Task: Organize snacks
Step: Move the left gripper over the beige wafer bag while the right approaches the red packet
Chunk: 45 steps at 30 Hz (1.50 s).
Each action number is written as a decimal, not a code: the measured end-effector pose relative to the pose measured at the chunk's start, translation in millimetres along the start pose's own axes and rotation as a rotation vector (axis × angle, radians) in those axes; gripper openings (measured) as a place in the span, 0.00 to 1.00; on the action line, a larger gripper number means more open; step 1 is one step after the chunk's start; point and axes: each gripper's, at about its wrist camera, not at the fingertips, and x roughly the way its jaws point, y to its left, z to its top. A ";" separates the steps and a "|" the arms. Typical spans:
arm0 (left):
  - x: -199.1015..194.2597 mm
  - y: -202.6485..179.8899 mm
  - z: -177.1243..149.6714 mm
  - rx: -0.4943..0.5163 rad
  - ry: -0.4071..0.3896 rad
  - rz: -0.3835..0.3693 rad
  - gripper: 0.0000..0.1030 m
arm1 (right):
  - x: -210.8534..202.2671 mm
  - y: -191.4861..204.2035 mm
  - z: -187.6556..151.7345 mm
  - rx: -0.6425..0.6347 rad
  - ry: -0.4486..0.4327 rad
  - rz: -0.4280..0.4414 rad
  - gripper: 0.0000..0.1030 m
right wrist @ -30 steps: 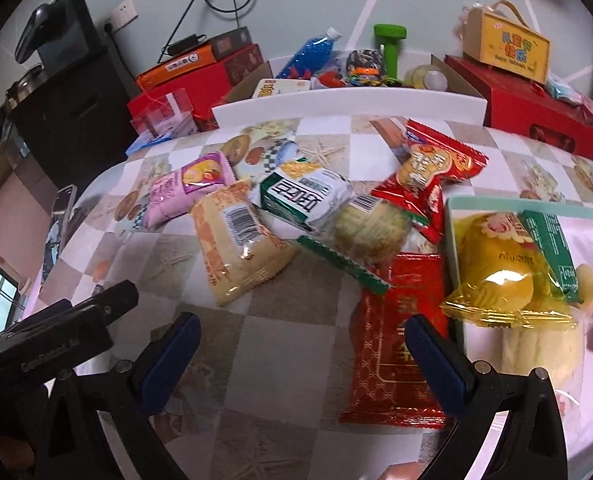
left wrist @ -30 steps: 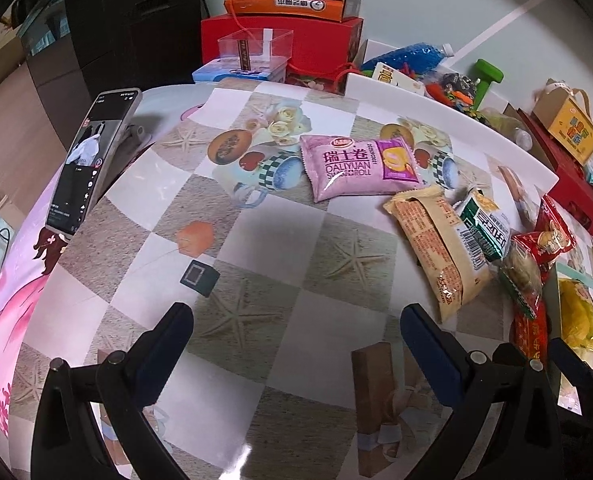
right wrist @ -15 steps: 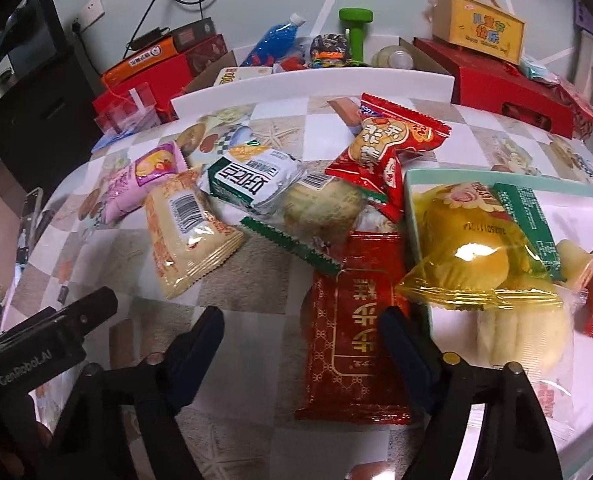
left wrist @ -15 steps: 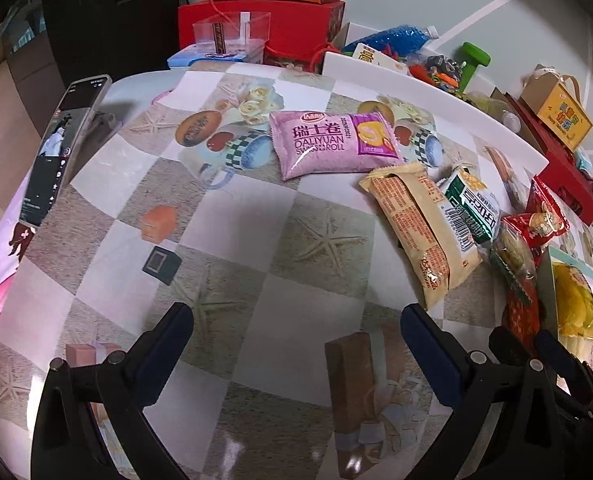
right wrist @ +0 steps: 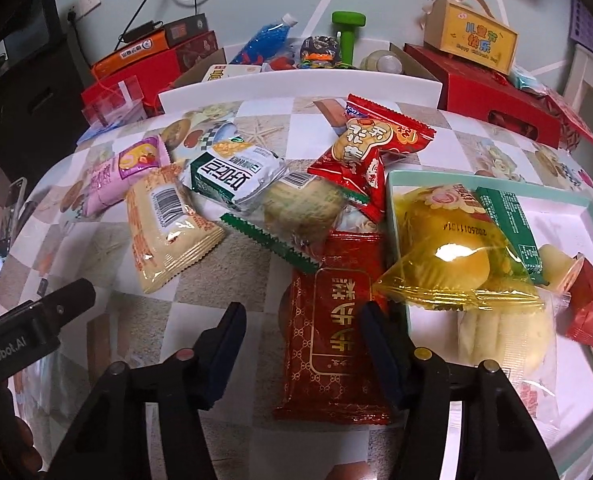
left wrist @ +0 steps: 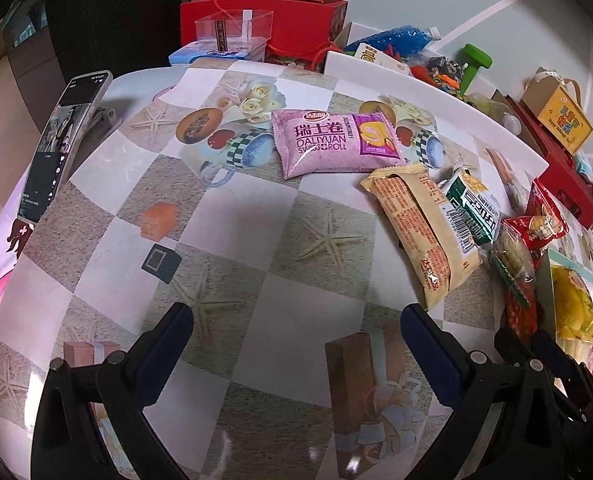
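Observation:
Several snack packets lie on the patterned table: a pink Swiss roll packet point(left wrist: 336, 142), a beige packet point(left wrist: 420, 232), a green-and-white packet point(right wrist: 232, 176) and a red cartoon packet point(right wrist: 368, 148). A red packet with gold print point(right wrist: 336, 320) lies flat beside a teal-rimmed white tray point(right wrist: 552, 196). The tray holds a yellow packet point(right wrist: 436, 240) and other snacks. My right gripper point(right wrist: 302, 314) straddles the red gold packet; its jaws are closing, and the left pad is still clear of the packet. My left gripper point(left wrist: 296, 316) stands open over bare tablecloth.
A phone point(left wrist: 64, 144) leans on a stand at the table's left edge. Red and orange boxes point(left wrist: 264, 12), a clear box, a blue bottle point(right wrist: 264, 38) and a green dumbbell point(right wrist: 348, 28) crowd the space behind the table. The left gripper's body point(right wrist: 36, 328) shows at lower left.
The right gripper's jaws have narrowed from wide apart to just outside the red gold packet, and the packets look nearer. The left gripper has stayed open and has hardly moved.

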 end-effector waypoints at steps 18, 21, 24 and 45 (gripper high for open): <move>1.0 -1.4 -0.2 0.001 0.004 0.004 1.00 | -10.3 5.2 1.3 0.023 -0.021 0.129 0.55; 0.5 -2.4 -0.3 0.005 0.002 0.000 1.00 | -13.4 -3.9 2.4 0.030 -0.034 0.073 0.55; 0.5 -3.1 -0.4 0.007 0.003 -0.003 1.00 | -8.9 -11.0 1.2 0.038 -0.011 0.059 0.55; 2.9 -5.6 1.5 0.007 0.009 -0.005 1.00 | 2.0 -22.7 1.2 0.065 0.016 0.051 0.61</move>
